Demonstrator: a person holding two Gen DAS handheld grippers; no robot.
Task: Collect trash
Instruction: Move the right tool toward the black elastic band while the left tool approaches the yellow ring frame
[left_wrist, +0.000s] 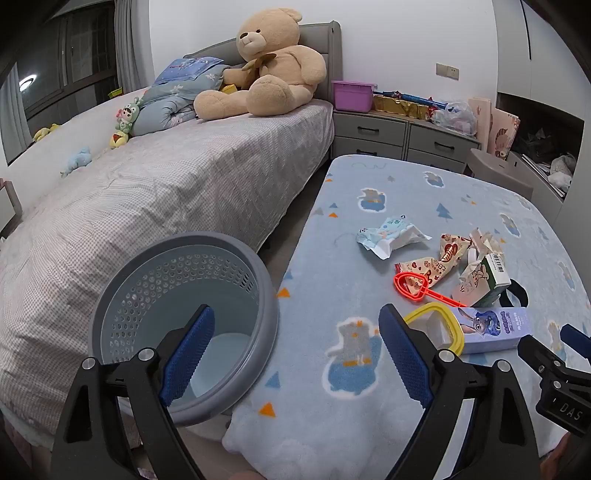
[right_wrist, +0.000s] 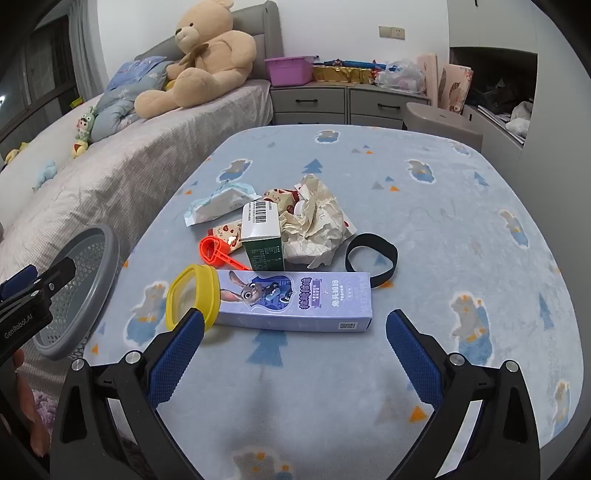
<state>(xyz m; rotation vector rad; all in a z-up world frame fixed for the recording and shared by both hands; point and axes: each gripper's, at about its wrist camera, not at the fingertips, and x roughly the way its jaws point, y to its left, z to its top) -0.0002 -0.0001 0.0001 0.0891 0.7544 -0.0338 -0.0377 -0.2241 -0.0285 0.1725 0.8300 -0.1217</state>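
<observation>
A grey perforated waste basket (left_wrist: 184, 317) leans at the table's left edge; it also shows in the right wrist view (right_wrist: 79, 291). My left gripper (left_wrist: 295, 354) is open and empty, its left finger over the basket's mouth. My right gripper (right_wrist: 295, 347) is open and empty just in front of a purple carton (right_wrist: 295, 301) with a yellow frame (right_wrist: 192, 295) at its left end. Behind lie a green-and-white box (right_wrist: 260, 236), crumpled paper (right_wrist: 314, 225), an orange plastic wand (right_wrist: 218, 254), a light-blue wrapper (right_wrist: 221, 203), snack wrappers (left_wrist: 439, 262) and a black band (right_wrist: 371, 258).
The table has a blue fleece cover (right_wrist: 443, 221). A bed (left_wrist: 166, 192) with a large teddy bear (left_wrist: 273, 62) runs along the left. Grey drawers (left_wrist: 399, 136) with a pink bin (left_wrist: 352, 96) stand behind the table, and a grey stool (right_wrist: 439, 122) is at the far right edge.
</observation>
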